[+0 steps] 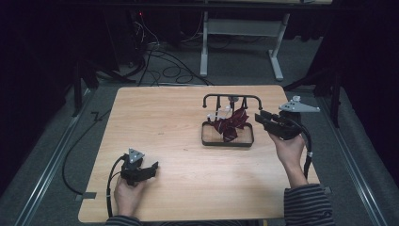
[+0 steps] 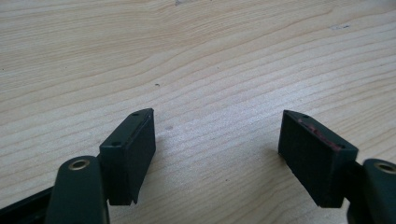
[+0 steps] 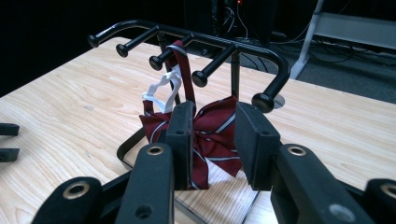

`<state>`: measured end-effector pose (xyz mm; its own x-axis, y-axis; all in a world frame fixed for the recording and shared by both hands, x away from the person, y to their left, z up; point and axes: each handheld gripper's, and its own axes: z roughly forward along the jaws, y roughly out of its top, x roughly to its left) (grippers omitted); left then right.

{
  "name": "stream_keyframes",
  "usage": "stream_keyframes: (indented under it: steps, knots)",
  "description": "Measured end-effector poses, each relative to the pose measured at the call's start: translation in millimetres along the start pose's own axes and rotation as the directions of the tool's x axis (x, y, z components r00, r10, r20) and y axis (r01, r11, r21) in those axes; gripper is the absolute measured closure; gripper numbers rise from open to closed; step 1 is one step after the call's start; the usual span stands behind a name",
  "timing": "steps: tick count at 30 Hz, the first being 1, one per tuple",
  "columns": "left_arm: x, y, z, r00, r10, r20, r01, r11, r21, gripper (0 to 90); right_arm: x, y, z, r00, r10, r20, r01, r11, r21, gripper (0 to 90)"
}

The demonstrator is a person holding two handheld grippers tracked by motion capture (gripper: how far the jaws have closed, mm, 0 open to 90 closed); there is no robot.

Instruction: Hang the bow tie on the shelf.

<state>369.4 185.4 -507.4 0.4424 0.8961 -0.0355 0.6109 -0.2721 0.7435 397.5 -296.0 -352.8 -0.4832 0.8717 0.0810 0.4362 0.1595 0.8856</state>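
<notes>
1. High view: a dark red striped bow tie (image 1: 231, 123) hangs on a black peg rack (image 1: 231, 97) whose tray base (image 1: 227, 141) stands on the wooden table (image 1: 164, 122), right of the middle. The right gripper (image 1: 261, 117), held in the person's right hand (image 1: 288, 148), sits just beside the rack's right end, its jaws pointing left at the bow tie. Whether they touch the cloth cannot be told from here. The left gripper (image 1: 153, 168) rests low on the table near the front left, well apart from the rack, in the left hand (image 1: 127, 193). Cables (image 1: 164, 66) and a white table frame (image 1: 244, 28) lie on the floor beyond.

2. Left gripper view: the jaws stand wide apart over bare wood, with nothing between them.

3. Right gripper view: the jaws stand partly apart, and the bow tie (image 3: 212, 135) lies beyond and between them, its left wing behind the left jaw. The pads do not press on it. The tie's red strap (image 3: 187, 74) loops over a peg (image 3: 168, 53), with a white clip (image 3: 161, 91) just beside it. The rack's nearest knobbed peg (image 3: 264, 100) stands just above the right jaw.
</notes>
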Motion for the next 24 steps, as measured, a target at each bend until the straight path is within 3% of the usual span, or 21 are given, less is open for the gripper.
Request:
stream_keyframes:
  steps: [24]
  knots:
    - [0.0,0.0,0.0,1.0000,0.000,0.000,0.000,1.0000,0.000,27.9,-3.4,-21.2,-19.5,0.9989,0.040,-0.025,-0.041,0.999,-0.018,66.1]
